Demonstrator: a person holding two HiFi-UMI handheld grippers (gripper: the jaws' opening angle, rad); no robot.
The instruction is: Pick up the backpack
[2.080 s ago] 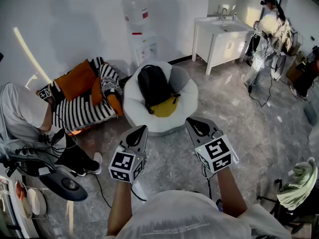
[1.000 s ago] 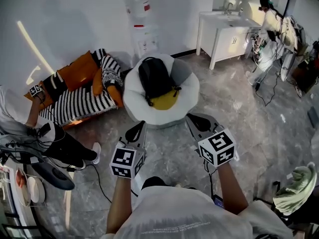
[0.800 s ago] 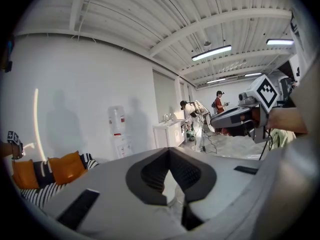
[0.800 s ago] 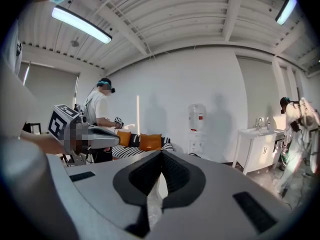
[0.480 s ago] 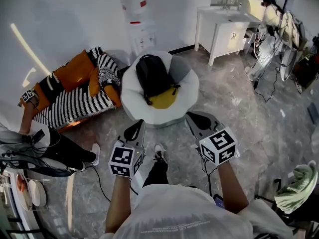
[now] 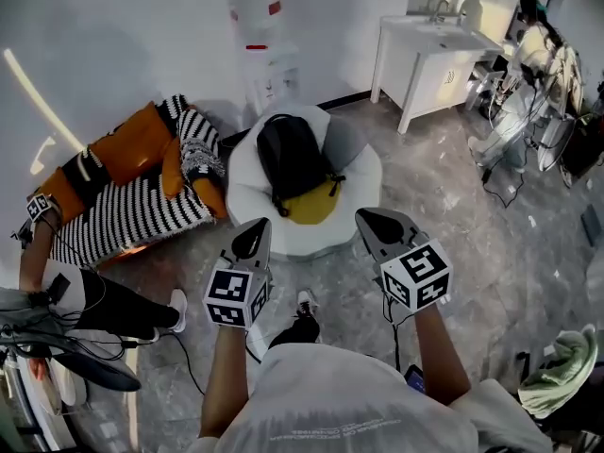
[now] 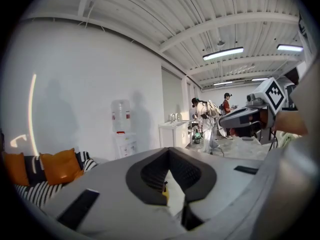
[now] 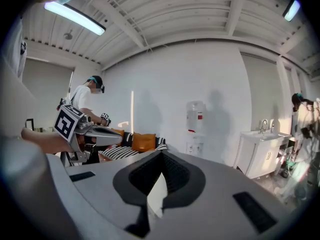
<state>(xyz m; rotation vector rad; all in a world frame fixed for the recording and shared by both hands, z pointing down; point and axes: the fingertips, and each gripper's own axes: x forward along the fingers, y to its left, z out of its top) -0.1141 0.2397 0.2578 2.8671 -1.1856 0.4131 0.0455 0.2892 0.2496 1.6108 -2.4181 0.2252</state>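
Observation:
The black backpack (image 6: 291, 157) lies upright against the back of a white beanbag chair (image 6: 354, 189), with a yellow cushion (image 6: 311, 206) below it. My left gripper (image 6: 255, 228) hovers shut and empty just short of the beanbag's front left edge. To its right, my right gripper (image 6: 370, 220) is also shut and empty, near the front right edge. Neither touches the backpack. In the left gripper view the closed left gripper (image 7: 169, 153) hides the backpack; only a white and yellow sliver shows below. The closed right gripper (image 8: 161, 155) fills the right gripper view.
A water dispenser (image 6: 264, 36) stands against the wall behind the beanbag. A striped sofa with orange cushions (image 6: 142, 192) is to the left, a seated person (image 6: 66, 291) beside it. A white sink cabinet (image 6: 434, 59) and another person (image 6: 538, 50) are at the back right. Cables lie on the marble floor (image 6: 491, 243).
I have stepped toward the beanbag, with a foot now showing below. Both grippers have moved forward and stand nearer its front edge. Both stay shut.

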